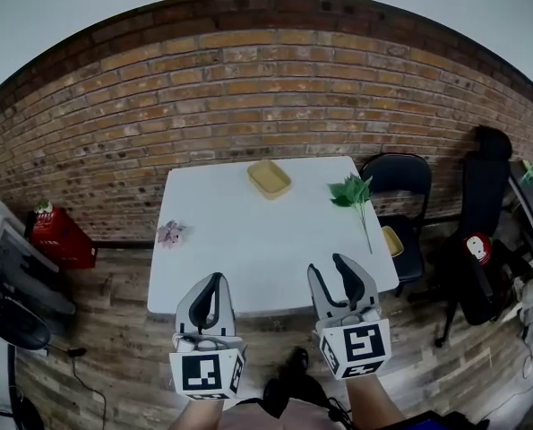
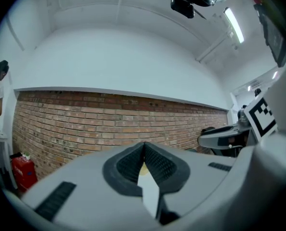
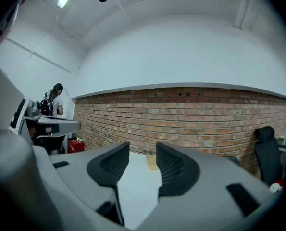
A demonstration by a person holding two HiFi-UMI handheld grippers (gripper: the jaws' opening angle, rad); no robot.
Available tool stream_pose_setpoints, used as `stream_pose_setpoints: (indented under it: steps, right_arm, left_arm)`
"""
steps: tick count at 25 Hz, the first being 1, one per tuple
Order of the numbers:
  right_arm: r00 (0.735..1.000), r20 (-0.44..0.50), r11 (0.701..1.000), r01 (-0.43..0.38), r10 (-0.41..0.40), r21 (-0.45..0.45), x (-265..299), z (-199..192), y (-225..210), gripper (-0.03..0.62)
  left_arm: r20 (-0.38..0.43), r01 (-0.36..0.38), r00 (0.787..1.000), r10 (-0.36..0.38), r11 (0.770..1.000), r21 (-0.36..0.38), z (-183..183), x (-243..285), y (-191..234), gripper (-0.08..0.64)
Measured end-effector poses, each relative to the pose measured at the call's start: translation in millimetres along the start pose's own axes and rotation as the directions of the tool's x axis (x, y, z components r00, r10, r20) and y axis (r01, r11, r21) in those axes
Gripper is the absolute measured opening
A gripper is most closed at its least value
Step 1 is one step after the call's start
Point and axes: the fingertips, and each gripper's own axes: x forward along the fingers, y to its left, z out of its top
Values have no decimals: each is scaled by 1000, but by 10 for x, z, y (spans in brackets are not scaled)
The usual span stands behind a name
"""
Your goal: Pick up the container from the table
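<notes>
Near the far edge of the white worktop [image 1: 248,249], close to the brick wall [image 1: 248,88]: a shallow yellow container [image 1: 269,178], empty-looking, resting flat. Well short of it, over the near edge of the worktop: left gripper [image 1: 217,280] and right gripper [image 1: 327,265], side by side, both pointing toward the wall, neither touching the container. In the left gripper view, left gripper [image 2: 143,146] with fingers closed, tips pressed together, nothing gripped; only a sliver of yellow container [image 2: 142,166] glimpsed through the narrow slot below the tips. In the right gripper view, right gripper [image 3: 143,150] with fingers standing open and empty, and the container [image 3: 152,161] framed in the gap between them, far ahead on the worktop. Elsewhere on the worktop: a green sprig [image 1: 354,195] toward the right side, well apart from the container, and a small pale purple flower [image 1: 170,233] at the left edge. Beside the worktop's right side: a black folding chair [image 1: 400,204]. As for writing: only black-and-white square marker patterns on each gripper's cube [image 1: 208,372], no readable words; print elsewhere too small to make out.
</notes>
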Motion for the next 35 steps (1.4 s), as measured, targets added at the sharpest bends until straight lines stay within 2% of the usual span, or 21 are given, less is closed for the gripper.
stream_pose_setpoints:
  steps: [7, 17, 27, 35]
  right_arm:
    - [1000, -4, 1000, 11, -11, 3, 247, -34, -202, 173]
    - [998, -59, 999, -9, 11, 31, 898, -304, -670, 170]
    - [995, -64, 996, -76, 78, 40, 1739, -272, -1230, 163]
    - [990, -13, 990, -137, 138, 13, 2261, 5, -1470, 160]
  left_arm:
    - [-17, 12, 1000, -11, 1000, 10, -72, 331, -22, 9]
    - [-91, 4, 996, -4, 1000, 7, -340, 1084, -64, 9]
    - [-106, -64, 992, 67, 997, 33, -324, 1947, -37, 9]
    - [-66, -142, 987, 145, 989, 51, -140, 2313, 64, 9]
